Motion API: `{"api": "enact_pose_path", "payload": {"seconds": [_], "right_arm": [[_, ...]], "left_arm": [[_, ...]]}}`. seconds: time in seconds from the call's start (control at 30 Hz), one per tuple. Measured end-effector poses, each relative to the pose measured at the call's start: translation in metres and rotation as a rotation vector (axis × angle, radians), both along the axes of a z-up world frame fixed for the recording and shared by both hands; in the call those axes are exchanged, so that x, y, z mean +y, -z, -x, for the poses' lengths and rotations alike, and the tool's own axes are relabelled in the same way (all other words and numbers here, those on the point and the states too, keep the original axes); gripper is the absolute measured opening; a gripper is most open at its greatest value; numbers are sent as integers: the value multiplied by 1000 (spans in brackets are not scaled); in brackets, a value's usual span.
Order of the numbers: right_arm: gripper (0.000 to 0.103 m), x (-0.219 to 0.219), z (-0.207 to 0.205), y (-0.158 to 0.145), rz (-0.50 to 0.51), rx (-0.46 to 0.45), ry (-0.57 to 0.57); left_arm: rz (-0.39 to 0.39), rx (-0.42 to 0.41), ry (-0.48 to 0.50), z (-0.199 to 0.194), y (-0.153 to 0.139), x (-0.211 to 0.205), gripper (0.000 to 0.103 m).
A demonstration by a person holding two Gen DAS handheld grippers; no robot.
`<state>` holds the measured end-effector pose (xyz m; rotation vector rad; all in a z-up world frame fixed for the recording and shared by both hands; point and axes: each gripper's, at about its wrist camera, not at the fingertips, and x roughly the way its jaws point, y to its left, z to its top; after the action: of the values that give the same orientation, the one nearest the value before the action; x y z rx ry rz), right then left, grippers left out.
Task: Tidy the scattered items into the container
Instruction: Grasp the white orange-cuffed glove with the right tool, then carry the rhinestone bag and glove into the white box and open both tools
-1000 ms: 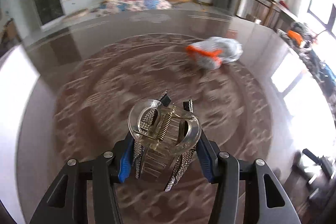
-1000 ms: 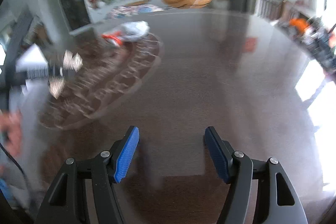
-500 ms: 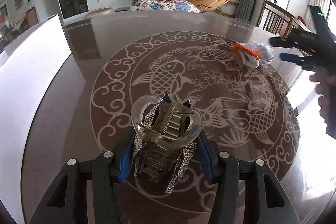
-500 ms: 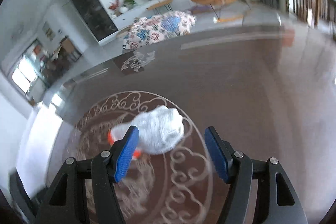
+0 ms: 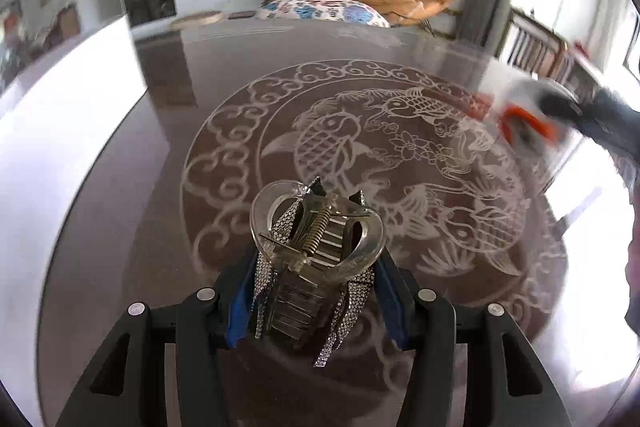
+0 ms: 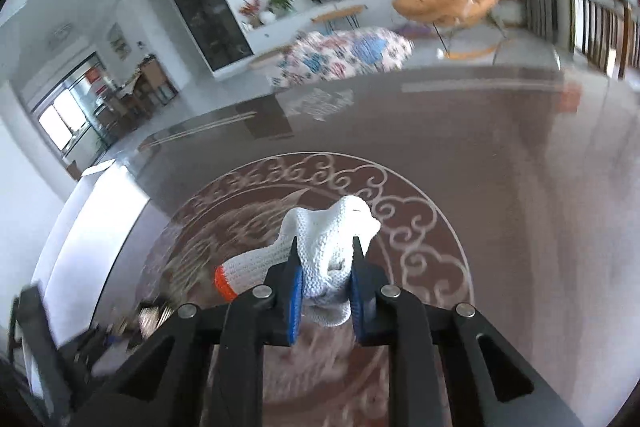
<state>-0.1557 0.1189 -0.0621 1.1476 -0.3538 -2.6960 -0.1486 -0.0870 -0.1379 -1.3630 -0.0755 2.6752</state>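
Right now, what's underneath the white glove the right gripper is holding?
Under the white glove, pinched between the right gripper fingers, only the patterned tabletop shows; the spot directly below is covered.

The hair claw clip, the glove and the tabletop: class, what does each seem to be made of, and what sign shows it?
Clear hair claw clip with rhinestone strips: likely transparent plastic, glossy, with a metal coil spring and sparkling stones.
White knitted glove with orange cuff: soft cotton-like yarn, matte; the knit ribs show and it sags limply.
Dark round tabletop with pale fish pattern: glossy, probably glass or lacquer; it mirrors the room.
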Motion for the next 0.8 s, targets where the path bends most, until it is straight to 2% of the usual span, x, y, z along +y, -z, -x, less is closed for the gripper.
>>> {"api": "enact_pose_path", "payload": {"seconds": [0.1,0.23,0.4,0.6,0.8], "right_arm": [[20,-4,-53,-17,-9,42,-16],[20,-17,-128,-14,32,56,-18],[20,-36,-188,-1,89,39,-4],[20,-62,-205,-14,48,57,-65],[20,-74,-210,-19,38,57,-76]], "left_arm": [[-72,-13,-24,-31,-7,-11,53],[-53,6,14,-74,-26,-15,53],[-21,54,32,-116,-56,-25,53],[28,91,12,-144,-76,-37,53],[58,119,-14,-155,-90,-48,53]]}}
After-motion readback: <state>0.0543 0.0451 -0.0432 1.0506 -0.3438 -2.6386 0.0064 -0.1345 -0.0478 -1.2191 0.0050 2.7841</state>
